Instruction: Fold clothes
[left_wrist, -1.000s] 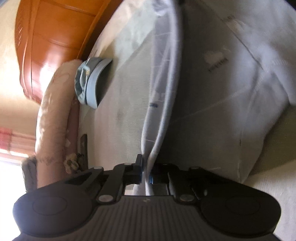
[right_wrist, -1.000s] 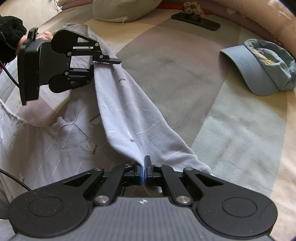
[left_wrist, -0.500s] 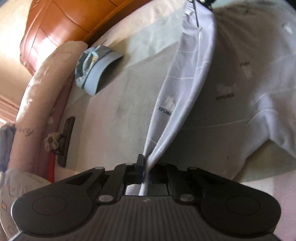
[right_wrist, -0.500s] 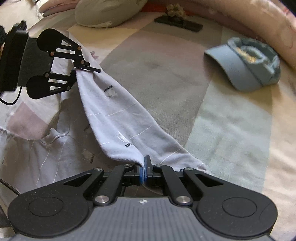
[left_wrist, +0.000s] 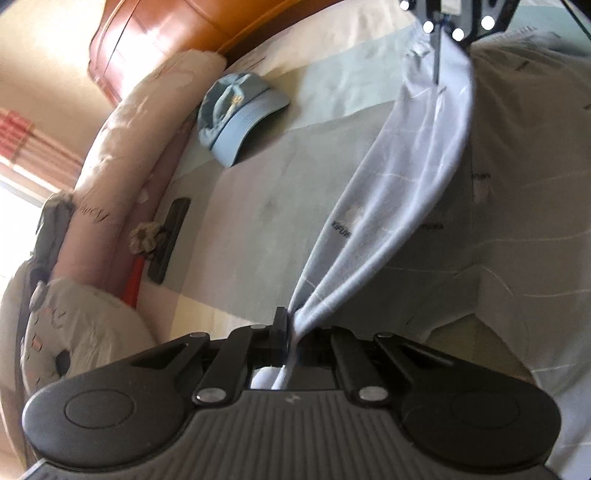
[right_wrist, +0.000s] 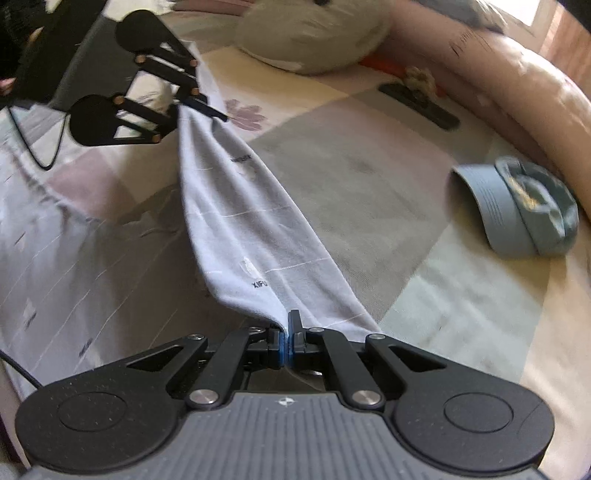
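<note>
Sunlight falls across a patchwork bed cover (right_wrist: 369, 192), with an orange wooden cabinet (left_wrist: 147, 44) and bright window (left_wrist: 14, 192) at frame left.

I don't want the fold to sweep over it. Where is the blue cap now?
In the right wrist view the blue cap lies on the bed at far right, beside the pink bolster, clear of the stretched garment.

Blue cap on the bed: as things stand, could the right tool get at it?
Probably not yet. The right tool is shut on the pale garment, stretched to the left tool. The bedcover between it and the blue cap looks bare, so releasing would leave the way free.
</note>
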